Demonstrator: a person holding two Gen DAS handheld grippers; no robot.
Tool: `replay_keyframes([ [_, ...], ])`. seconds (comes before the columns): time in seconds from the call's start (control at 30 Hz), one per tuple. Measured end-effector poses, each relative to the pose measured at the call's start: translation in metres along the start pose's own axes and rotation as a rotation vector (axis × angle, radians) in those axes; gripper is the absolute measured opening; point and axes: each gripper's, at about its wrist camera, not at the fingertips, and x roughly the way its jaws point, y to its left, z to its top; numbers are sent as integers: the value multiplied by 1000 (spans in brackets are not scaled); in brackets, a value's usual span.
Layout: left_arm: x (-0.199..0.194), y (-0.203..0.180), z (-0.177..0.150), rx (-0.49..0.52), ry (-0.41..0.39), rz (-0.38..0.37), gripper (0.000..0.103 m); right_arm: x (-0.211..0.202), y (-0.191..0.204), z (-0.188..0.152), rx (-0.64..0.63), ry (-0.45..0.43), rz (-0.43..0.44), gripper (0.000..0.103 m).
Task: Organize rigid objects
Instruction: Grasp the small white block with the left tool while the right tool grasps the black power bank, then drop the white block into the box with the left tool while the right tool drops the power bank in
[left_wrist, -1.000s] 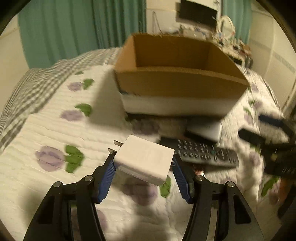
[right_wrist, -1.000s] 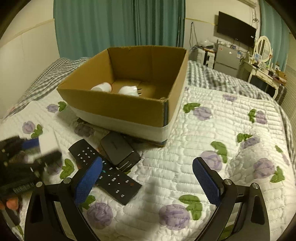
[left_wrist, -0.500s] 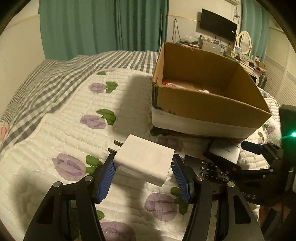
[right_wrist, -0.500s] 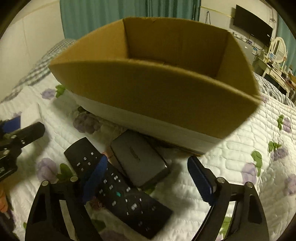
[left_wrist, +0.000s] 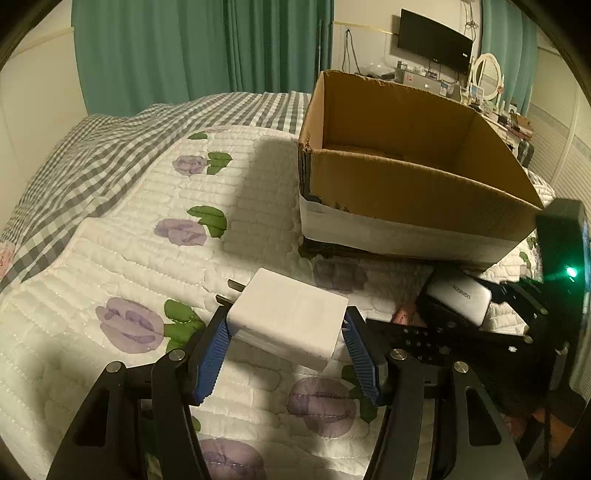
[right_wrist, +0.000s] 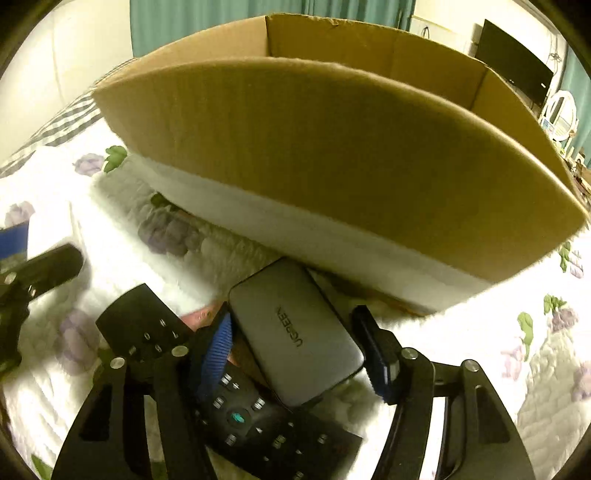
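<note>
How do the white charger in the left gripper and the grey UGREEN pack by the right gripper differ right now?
The white charger is blocky, unmarked, with prongs showing; the grey UGREEN pack is flatter, longer, rounded and logo-printed. The charger is clamped in the left gripper above the quilt; the pack lies partly on a black remote, between the right gripper fingers, apparently not yet squeezed. Both sit outside the cardboard box.

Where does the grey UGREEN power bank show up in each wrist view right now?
Left wrist: power bank at right, below the cardboard box, beside the remote.
Right wrist: power bank at lower centre, between the right gripper fingers.
Shared landmark: the cardboard box.
</note>
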Motion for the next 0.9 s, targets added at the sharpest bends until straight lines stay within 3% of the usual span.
replay_keyframes([
  [0.37, -26, -3, -2, -7, -59, -17, 62, -50, -9, -18, 32, -59, 49, 42],
  [0.6, -48, -7, -8, -11, -81, -17, 62, -108, -17, -34, 70, -164, 38, 42],
  [0.9, -92, -17, 16, -19, -129, -85, 62, -181, -15, 5, 41, -336, 19, 42],
])
